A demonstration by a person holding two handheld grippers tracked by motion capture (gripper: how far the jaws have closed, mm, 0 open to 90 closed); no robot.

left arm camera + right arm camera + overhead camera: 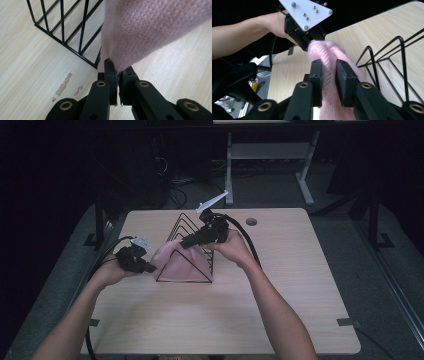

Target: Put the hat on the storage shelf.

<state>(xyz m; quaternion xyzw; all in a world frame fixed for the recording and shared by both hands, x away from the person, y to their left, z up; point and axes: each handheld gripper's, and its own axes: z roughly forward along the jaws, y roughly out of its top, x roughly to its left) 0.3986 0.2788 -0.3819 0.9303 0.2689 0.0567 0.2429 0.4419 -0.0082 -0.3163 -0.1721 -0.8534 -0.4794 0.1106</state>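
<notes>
Light wood table, seen from the high view; black wire rack stands near its centre-rear, with a pink knitted cloth draped over the rack's front triangular frame and hanging down to the tabletop. Left gripper sits at the cloth's left edge, just beside the rack's near-left corner. In the left gripper view its jaws are pressed together on a corner of the pink knit, fabric pinched between the pads, rack wires behind and to the left. Right gripper comes in from the right, above the rack, at the top of the cloth. In the right gripper view its jaws clamp a raised fold of the knit between them, pads touching fabric on both sides; the left gripper holds the same cloth farther along, just beyond. Both hands grip from outside the rack.
</notes>
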